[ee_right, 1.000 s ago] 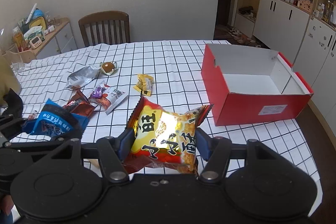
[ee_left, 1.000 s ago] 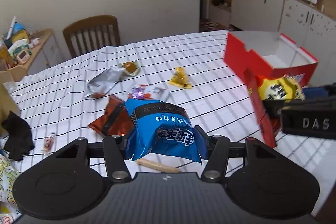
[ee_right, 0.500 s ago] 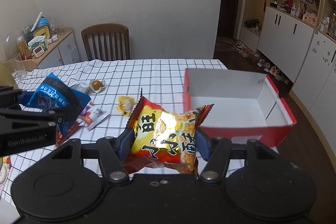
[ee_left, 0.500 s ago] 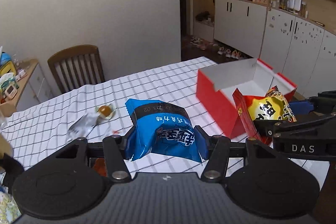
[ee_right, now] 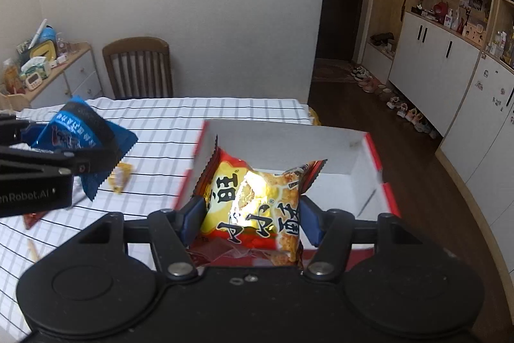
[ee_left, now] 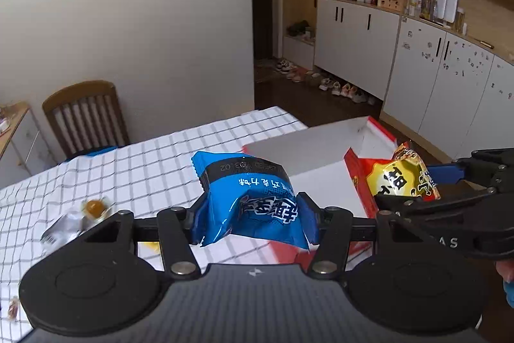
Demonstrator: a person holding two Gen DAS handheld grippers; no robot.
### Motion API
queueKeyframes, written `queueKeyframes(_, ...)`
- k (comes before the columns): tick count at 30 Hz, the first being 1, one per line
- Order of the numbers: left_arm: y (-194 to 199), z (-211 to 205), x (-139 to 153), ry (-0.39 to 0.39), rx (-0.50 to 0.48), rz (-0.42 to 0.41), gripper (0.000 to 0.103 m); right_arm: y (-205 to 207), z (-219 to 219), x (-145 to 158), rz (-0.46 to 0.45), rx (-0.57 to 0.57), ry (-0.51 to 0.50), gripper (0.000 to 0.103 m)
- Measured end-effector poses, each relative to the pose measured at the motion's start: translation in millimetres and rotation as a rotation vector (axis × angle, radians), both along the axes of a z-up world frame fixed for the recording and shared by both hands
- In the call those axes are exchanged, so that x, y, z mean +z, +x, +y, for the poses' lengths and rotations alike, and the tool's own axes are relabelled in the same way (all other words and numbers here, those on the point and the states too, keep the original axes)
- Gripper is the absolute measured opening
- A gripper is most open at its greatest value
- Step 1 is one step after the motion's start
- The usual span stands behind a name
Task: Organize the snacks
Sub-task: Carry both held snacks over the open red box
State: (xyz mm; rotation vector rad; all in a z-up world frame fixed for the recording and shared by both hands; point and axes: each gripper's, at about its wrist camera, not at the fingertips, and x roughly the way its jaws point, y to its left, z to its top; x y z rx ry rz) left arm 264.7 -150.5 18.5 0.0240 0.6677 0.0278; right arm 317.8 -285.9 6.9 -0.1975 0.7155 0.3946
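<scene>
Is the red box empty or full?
Empty where visible: the red box shows a bare white floor; the yellow bag, gripped above, hides part.

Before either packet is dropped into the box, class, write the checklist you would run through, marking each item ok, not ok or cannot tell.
1. Left gripper shut on the blue packet: ok.
2. Right gripper shut on the yellow packet: ok.
3. Red box open, white floor bare where visible: ok.
4. Yellow packet over the box opening: ok.
5. Blue packet over the opening: cannot tell; it looks near the box's left wall.
6. Grippers apart: ok.
</scene>
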Motion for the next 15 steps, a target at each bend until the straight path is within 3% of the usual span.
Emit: queueKeyframes(15, 102.1, -50.5, -33.3, -0.022, -0.047, 0.105, 0.056, 69.4, -31.3, -32.3, 0.032, 0.011, -0.102, 0.062)
